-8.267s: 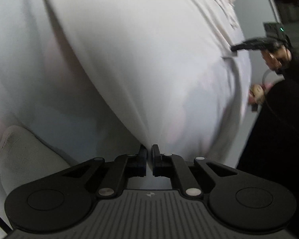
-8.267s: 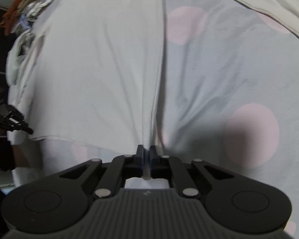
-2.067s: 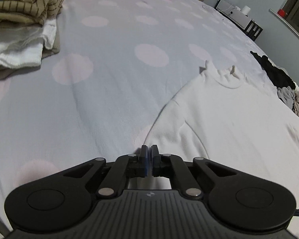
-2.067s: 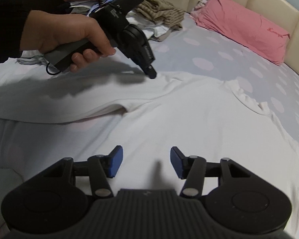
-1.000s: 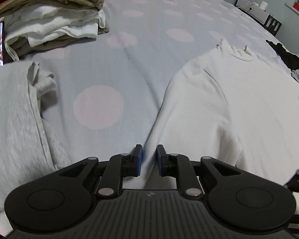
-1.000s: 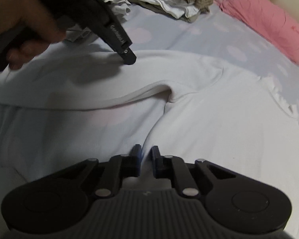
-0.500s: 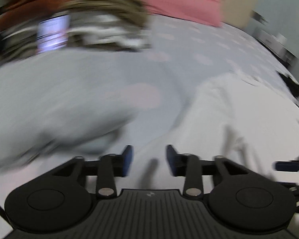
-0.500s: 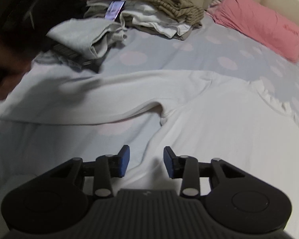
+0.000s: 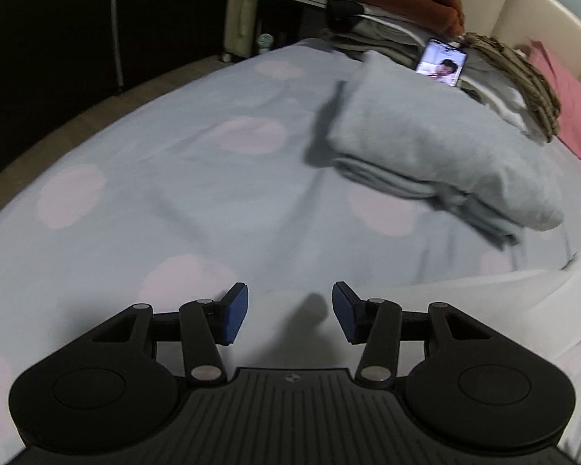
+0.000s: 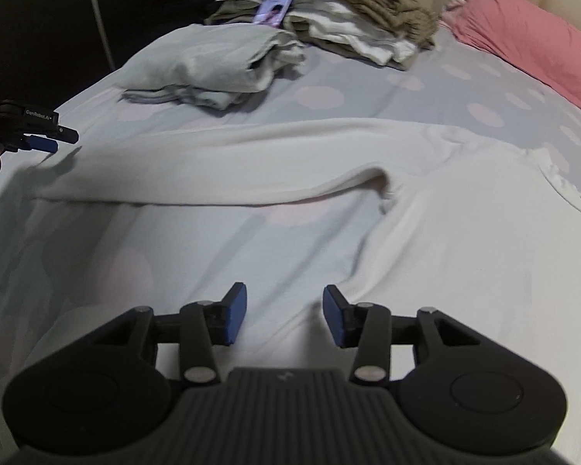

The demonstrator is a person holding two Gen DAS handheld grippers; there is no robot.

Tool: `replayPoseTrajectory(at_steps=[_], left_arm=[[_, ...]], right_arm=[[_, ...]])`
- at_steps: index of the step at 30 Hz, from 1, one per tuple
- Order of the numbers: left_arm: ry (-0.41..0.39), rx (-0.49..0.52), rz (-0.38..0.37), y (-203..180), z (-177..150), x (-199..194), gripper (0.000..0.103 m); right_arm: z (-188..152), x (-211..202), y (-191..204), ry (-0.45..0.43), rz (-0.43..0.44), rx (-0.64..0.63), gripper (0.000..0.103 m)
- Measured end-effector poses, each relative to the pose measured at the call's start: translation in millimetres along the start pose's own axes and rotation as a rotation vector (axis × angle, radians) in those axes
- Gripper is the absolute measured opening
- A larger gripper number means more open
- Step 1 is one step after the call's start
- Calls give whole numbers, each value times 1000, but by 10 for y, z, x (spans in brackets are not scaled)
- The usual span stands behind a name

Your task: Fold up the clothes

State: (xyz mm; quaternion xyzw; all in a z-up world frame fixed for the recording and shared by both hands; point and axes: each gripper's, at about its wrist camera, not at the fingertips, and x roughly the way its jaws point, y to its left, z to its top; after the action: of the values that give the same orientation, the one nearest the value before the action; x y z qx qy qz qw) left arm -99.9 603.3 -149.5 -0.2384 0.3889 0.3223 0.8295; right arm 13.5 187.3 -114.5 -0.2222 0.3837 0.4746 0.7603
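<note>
Left view: your left gripper (image 9: 289, 312) has just been opening; jaws apart, nothing between them, over the white sleeve's (image 9: 464, 294) end on the dotted sheet (image 9: 174, 193). Folded grey garment (image 9: 437, 147) lies beyond.

Right view: your right gripper (image 10: 284, 316) has also just been opening; empty, above the white top's (image 10: 464, 252) side edge. Top lies flat on the sheet, sleeve out toward the left gripper.

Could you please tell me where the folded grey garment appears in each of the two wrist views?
Left wrist: folded grey garment sits upper right, just below the lit phone.
Right wrist: folded grey garment sits upper left of centre, beyond the white top's sleeve.
Shared landmark: the lit phone, just behind the garment in both.
</note>
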Motion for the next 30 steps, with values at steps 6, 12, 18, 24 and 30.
replayPoseTrajectory(at_steps=[6,12,18,24,30], left_arm=[[6,43,33,112,-119,-2,41],[4,19,30,141,-71,77,40],[10,45,-84,37,-9,32,6],[-6,-63,-180,-50,105,-243,6],[9,-135,-371,-348,329,-572,6]], right_arm=[[15,-30,118,-4,22,-30,48],[-5,-21,147,-2,34,-36,48],[-27,-20,127,-2,31,-27,49],[-24,-11,126,-13,33,-22,49],[119,-49,377,-79,89,-51,49]])
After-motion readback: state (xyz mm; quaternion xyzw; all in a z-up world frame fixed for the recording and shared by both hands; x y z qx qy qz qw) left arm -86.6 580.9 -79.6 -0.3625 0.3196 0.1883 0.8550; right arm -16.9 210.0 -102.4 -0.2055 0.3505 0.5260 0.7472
